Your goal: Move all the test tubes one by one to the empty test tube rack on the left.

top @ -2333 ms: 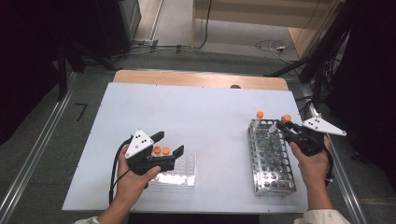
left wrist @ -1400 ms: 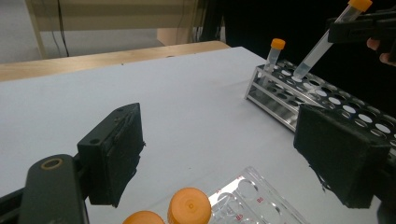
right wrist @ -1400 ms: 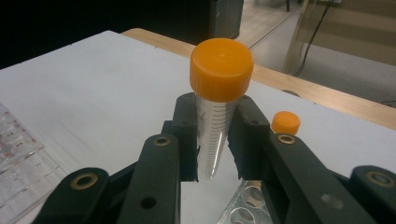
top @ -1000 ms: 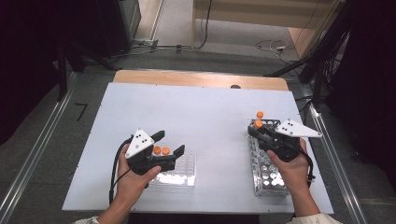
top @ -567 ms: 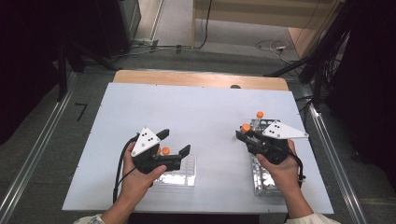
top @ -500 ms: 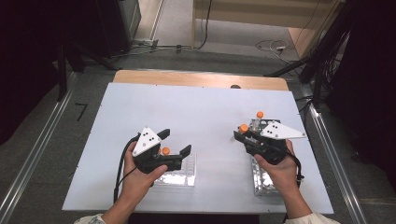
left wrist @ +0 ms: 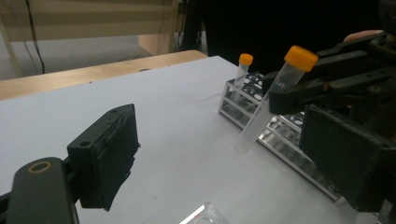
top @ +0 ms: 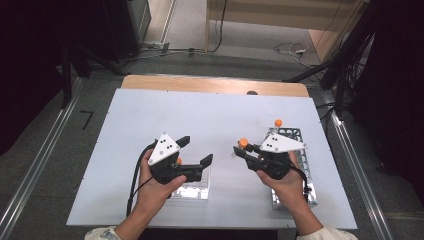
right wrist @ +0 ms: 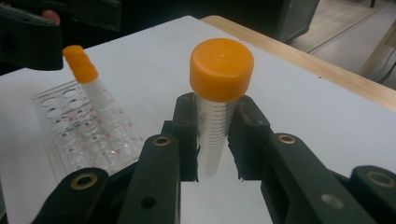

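Observation:
My right gripper (top: 248,151) (right wrist: 215,140) is shut on a clear tube with an orange cap (top: 243,143) (right wrist: 219,70) (left wrist: 275,102), held upright over the white table's middle. My left gripper (top: 195,151) (left wrist: 229,163) hovers over a clear plastic rack (top: 192,189) (right wrist: 88,135). Its jaws stand wide and have just been opening further, with nothing between them. An orange-capped tube (right wrist: 86,74) (top: 178,161) stands in that clear rack. Another capped tube (top: 278,122) (left wrist: 243,65) stands at the far end of a metal rack (top: 297,137) (left wrist: 261,116) on the right.
The white table (top: 215,115) has a wooden strip (top: 215,85) along its far edge. Metal rails run along the floor on both sides. Cables and dark equipment lie beyond the table.
My right gripper has carried its tube left, away from the metal rack, toward the table's middle. My left gripper has shifted slightly right and its jaws stand wider.

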`<state>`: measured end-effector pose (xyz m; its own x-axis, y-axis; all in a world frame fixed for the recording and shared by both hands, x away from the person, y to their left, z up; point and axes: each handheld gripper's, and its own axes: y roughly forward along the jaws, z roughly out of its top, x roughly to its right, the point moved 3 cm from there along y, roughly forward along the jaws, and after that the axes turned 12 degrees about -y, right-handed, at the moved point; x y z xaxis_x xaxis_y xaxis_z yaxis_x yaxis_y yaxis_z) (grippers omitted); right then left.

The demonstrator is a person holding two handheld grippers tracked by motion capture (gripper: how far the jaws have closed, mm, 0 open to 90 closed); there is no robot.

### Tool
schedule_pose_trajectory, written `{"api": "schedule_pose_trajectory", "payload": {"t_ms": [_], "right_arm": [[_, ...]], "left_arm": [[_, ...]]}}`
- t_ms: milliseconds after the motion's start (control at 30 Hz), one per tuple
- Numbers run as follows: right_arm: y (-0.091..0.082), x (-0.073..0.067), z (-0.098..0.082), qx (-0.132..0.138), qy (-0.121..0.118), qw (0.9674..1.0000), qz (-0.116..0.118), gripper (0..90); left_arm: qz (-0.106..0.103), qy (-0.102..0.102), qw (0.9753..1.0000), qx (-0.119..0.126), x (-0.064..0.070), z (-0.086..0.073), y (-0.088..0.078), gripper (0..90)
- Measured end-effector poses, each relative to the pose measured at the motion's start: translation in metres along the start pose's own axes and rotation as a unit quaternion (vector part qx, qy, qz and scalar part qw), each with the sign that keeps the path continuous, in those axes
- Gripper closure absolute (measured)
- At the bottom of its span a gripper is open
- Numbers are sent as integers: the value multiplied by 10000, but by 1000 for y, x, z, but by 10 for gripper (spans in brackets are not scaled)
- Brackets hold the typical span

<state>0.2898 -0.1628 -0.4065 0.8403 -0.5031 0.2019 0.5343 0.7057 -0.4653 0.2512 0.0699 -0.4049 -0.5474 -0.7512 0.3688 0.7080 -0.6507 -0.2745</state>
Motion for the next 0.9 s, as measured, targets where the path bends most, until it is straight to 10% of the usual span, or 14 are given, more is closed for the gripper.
{"api": "schedule_pose_trajectory", "payload": {"t_ms": [900], "right_arm": [[39, -48, 34, 78, -349, 9967, 731, 716]], "left_arm": [[-365, 338, 9986, 189, 21, 11, 0, 449]]}}
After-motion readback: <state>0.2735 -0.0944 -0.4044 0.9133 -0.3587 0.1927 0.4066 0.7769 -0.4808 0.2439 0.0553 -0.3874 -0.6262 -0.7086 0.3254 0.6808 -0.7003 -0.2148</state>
